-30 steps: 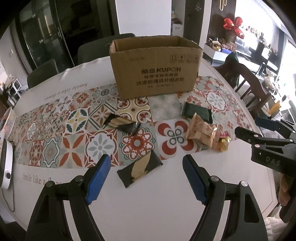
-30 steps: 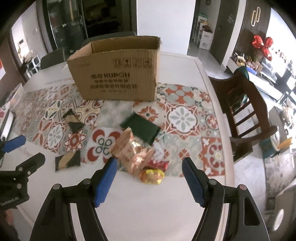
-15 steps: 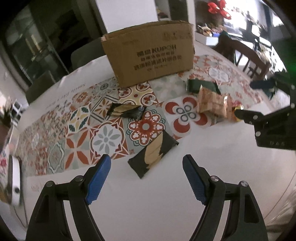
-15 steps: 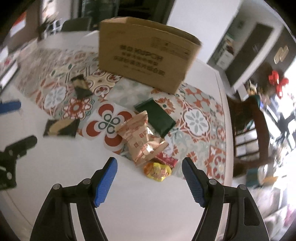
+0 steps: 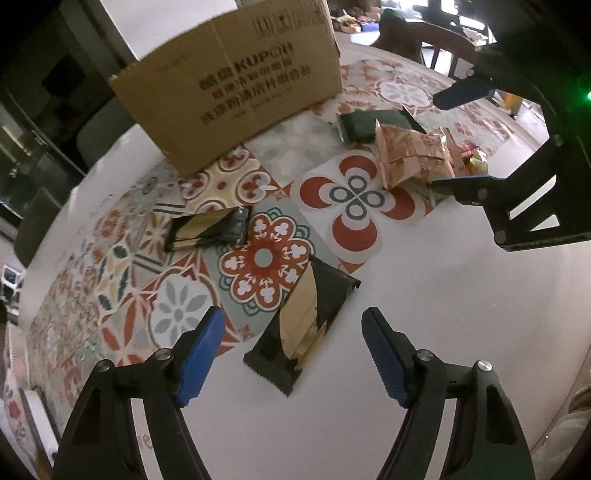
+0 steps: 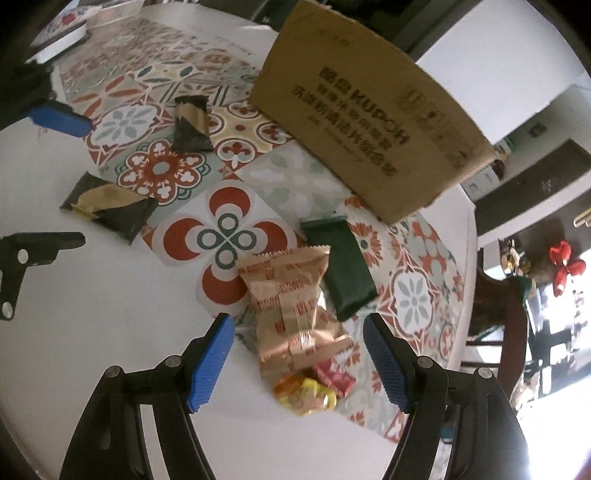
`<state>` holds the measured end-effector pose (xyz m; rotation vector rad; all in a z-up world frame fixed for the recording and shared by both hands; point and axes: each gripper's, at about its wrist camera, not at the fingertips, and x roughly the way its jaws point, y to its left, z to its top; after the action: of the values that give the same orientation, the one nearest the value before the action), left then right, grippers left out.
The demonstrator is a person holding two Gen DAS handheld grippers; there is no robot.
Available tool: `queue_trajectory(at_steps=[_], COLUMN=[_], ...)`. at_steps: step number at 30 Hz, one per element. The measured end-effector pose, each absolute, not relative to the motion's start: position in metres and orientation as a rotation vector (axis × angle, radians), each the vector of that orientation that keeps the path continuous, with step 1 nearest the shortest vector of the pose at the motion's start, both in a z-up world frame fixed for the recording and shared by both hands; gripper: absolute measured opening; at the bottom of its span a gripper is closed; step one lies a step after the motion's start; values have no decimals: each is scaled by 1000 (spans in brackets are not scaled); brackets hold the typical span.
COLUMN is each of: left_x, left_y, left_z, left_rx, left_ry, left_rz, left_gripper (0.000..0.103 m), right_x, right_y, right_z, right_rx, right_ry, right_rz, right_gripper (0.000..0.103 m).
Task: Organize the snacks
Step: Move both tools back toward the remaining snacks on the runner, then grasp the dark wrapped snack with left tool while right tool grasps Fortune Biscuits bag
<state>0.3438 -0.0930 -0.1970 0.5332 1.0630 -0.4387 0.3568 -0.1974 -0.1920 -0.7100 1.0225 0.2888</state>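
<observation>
My left gripper (image 5: 293,356) is open, low over a black-and-gold snack pack (image 5: 306,325) that lies between its fingers. A second black-and-gold pack (image 5: 208,232) lies further back. My right gripper (image 6: 301,363) is open around a tan-and-red snack bag (image 6: 291,306), with a yellow candy (image 6: 306,397) and a small red packet (image 6: 334,376) just below it. A dark green pack (image 6: 341,266) lies beside the bag. An open cardboard box (image 6: 369,122) stands behind, and it shows in the left wrist view (image 5: 236,77) too.
A patterned tile mat (image 5: 258,258) covers the round white table (image 5: 443,332). A wooden chair (image 6: 495,314) stands at the table's right edge. Flat white items (image 6: 66,35) lie at the far left.
Both grippers have dropped lower and closer to the snacks. The left now straddles the black-and-gold pack; the right now straddles the tan bag. Both stay open.
</observation>
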Motion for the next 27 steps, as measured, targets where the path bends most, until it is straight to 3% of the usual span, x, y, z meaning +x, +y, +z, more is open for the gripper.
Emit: queue_trajectory(at_steps=[6,13,16,18,20,27], left_x=[364,372,375,376,376,382], left_y=[-89,-93,-91,-92,-92,-82], left_z=[-209,-220,-222,-221,-220,-216], left_rx=[461,412,355,345,332,177], left_ry=[1154,1207,1225,1218,1213,1255], left_rz=[-484,-515,-512,-502,-490,-427], left_gripper=[68,66,59,52,46,39], right_x=[373,386,389,389,390,391], right_y=[-202,-208,-211,-212,-213,-222], right_z=[-206,-219,-219,-220,-219,-216], right_rx=[-636,-548,-505,-476,-433,-327], right_ry=[1100,1158,1176,1186,1201,1209], right_rz=[327,350,355,360,385,385], right_gripper=[73,73,72,70,58,47])
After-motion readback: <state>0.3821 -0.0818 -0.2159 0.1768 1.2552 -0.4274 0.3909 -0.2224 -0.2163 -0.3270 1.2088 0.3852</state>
